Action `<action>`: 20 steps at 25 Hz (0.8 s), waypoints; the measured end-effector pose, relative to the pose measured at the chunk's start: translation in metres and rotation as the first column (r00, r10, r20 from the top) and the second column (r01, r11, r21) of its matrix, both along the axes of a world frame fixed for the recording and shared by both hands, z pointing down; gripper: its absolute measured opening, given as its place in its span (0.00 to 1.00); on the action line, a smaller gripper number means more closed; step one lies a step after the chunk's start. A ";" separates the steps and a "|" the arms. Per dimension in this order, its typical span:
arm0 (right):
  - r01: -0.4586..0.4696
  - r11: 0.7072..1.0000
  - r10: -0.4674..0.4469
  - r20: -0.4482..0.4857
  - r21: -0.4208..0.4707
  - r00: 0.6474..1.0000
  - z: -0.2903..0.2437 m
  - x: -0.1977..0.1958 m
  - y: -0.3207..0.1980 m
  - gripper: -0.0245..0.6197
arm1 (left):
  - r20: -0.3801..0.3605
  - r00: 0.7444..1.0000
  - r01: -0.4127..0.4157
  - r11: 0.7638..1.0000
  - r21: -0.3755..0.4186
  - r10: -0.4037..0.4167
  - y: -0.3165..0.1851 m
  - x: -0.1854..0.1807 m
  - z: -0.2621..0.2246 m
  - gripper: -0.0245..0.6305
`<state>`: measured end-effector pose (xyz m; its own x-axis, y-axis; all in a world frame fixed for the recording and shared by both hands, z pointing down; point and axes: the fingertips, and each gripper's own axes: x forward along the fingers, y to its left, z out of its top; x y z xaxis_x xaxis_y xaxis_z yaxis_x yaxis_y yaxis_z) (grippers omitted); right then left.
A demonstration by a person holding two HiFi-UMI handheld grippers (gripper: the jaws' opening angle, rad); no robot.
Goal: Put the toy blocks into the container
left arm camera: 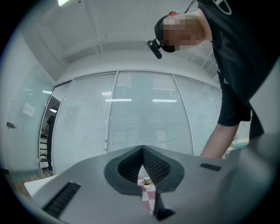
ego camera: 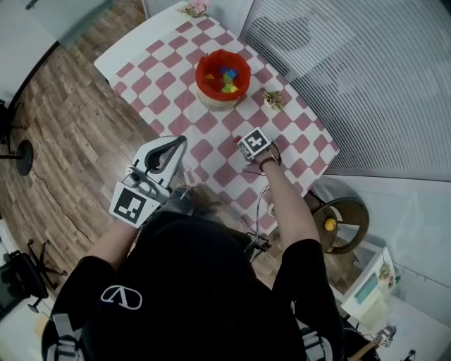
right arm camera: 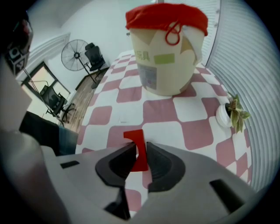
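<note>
A cream bucket with a red liner point(ego camera: 223, 77) stands on the checked table point(ego camera: 162, 67), with several coloured blocks point(ego camera: 227, 76) inside. In the right gripper view the bucket point(right arm camera: 166, 48) rises straight ahead. A flat red block point(right arm camera: 135, 138) lies on the cloth between the jaws of my right gripper point(right arm camera: 141, 146), and the pads close against its sides. In the head view only that gripper's marker cube point(ego camera: 255, 143) shows, over the table's near right part. My left gripper point(ego camera: 169, 151) hangs off the table's near edge, tilted upward, shut and empty point(left arm camera: 142, 149).
A small potted plant point(ego camera: 273, 99) stands right of the bucket, also seen as the plant point(right arm camera: 234, 113) at the right. Pink flowers point(ego camera: 195, 8) sit at the table's far end. A fan point(right arm camera: 74, 54) and office chairs stand on the wooden floor. A window wall runs along the right.
</note>
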<state>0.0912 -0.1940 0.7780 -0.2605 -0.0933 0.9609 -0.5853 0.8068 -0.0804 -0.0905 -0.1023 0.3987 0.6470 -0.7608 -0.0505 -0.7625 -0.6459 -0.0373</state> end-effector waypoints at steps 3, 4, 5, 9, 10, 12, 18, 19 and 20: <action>-0.092 0.991 0.077 0.148 0.094 0.986 -0.041 -0.008 -0.015 0.16 | -0.006 1.000 -0.003 1.000 0.000 0.003 -0.002 0.001 -0.001 0.05; -0.117 0.985 0.090 0.198 0.128 0.976 -0.058 -0.011 -0.019 0.16 | -0.007 1.000 -0.005 1.000 0.000 0.005 -0.002 0.002 -0.002 0.05; -0.138 0.977 0.095 0.247 0.163 0.964 -0.077 -0.015 -0.022 0.16 | -0.007 1.000 -0.008 1.000 0.001 0.008 -0.003 0.002 -0.002 0.05; -0.219 0.929 0.076 0.425 0.298 0.902 -0.160 -0.029 -0.027 0.16 | -0.013 1.000 -0.019 1.000 0.014 0.019 -0.006 0.007 -0.007 0.05; -0.238 0.913 0.064 0.461 0.331 0.885 -0.181 -0.031 -0.026 0.16 | -0.015 1.000 -0.022 1.000 0.016 0.023 -0.007 0.008 -0.008 0.05; -0.281 0.877 0.035 0.530 0.390 0.847 -0.221 -0.035 -0.021 0.16 | -0.018 0.999 -0.030 0.999 0.023 0.030 -0.009 0.012 -0.012 0.05; -0.437 0.733 -0.075 0.701 0.521 0.709 -0.328 -0.036 0.007 0.16 | -0.027 0.998 -0.056 0.997 0.051 0.057 -0.011 0.024 -0.023 0.05; -0.459 0.702 -0.103 0.716 0.544 0.691 -0.343 -0.036 0.012 0.16 | -0.031 0.998 -0.059 0.997 0.056 0.061 -0.012 0.025 -0.025 0.05; -0.478 0.667 -0.134 0.724 0.571 0.676 -0.357 -0.035 0.018 0.16 | -0.034 0.997 -0.062 0.996 0.061 0.064 -0.012 0.027 -0.027 0.05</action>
<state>0.0557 -0.1755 0.4210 -0.6697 -0.7312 0.1301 -0.7369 0.6760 0.0056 -0.0638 -0.1148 0.3719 0.6907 -0.7134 -0.1186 -0.7217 -0.6904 -0.0505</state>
